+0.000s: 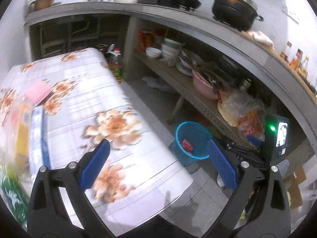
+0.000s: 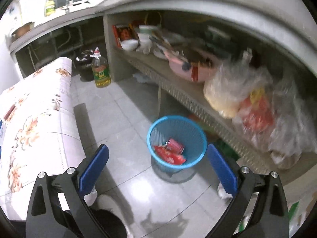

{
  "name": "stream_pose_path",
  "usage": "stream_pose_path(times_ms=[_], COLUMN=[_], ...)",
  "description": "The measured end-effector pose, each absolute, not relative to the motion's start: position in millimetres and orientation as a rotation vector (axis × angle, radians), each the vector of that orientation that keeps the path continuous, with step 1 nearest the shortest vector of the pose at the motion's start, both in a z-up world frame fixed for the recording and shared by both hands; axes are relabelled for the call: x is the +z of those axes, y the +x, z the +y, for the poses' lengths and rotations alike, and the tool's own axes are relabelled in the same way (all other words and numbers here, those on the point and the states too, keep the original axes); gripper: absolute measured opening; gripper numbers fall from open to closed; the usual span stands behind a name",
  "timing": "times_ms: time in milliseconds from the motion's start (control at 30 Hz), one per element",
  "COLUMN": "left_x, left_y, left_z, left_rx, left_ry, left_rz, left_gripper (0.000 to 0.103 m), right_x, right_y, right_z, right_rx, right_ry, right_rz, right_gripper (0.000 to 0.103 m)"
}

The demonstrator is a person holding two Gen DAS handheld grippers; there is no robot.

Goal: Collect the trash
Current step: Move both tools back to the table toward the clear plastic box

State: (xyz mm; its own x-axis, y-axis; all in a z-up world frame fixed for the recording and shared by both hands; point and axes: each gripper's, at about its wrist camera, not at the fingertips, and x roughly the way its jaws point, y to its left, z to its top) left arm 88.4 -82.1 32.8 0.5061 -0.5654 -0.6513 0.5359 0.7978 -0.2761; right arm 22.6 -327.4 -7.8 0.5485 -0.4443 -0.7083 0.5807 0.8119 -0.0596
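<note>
At the far left of the left view, blurred packets lie on the table, and the left tongs, wide open and empty, could snag the floral cloth reaching for them. At centre right the bin holds red cans. The right tongs, also wide open and empty, hang above the bin and could tip it if lowered carelessly.

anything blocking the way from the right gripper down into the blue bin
Nothing visible does. The right gripper is open and empty, and only bare floor tiles lie between it and the blue bin, whose mouth is uncovered, with red trash inside.
</note>
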Motion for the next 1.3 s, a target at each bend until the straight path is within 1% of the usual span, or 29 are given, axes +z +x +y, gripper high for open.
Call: stream_pose_path(times_ms=[200,333,567,767,933,1067,1100,1233,1300], left_x=[26.3,22.0,29.0,32.7,20.9,12.8,11.3,11.2,11.9], left_y=[83.0,76.4,58.3,41.8,43.8,54.2,55.9,76.8,93.8], left_z=[-36.0,-8.1,57.7,113.8,152.3,166.0,166.3,170.8,170.7], left_rx=[-0.617,-0.597,-0.568,-0.395,-0.266,-0.232,-0.230,-0.254,-0.279], left_ry=[-0.116,-0.162,-0.219,-0.192,-0.236,-0.264,-0.264,-0.293,-0.308], left_rz=[0.821,0.805,0.700,0.622,0.645,0.663,0.665,0.687,0.723], left_gripper=[0.095,0.095,0.095,0.095,0.095,0.094,0.094,0.094,0.094], right_x=[16.5,31.0,44.5,48.5,44.5,36.9,33.7,19.9,13.9], right_y=[29.6,36.4,57.8,84.3,106.8,124.7,129.7,150.8,159.6], right_z=[-300.1,-281.1,-235.3,-190.1,-157.8,-123.6,-113.1,-82.0,-68.8], right_rx=[-0.485,-0.351,-0.140,0.050,0.220,0.359,0.382,0.432,0.452], right_ry=[0.161,0.214,0.294,0.330,0.388,0.413,0.410,0.393,0.384], right_rz=[0.713,0.667,0.628,0.680,0.742,0.825,0.849,0.938,0.978], right_gripper=[0.097,0.097,0.097,0.097,0.097,0.096,0.096,0.086,0.085])
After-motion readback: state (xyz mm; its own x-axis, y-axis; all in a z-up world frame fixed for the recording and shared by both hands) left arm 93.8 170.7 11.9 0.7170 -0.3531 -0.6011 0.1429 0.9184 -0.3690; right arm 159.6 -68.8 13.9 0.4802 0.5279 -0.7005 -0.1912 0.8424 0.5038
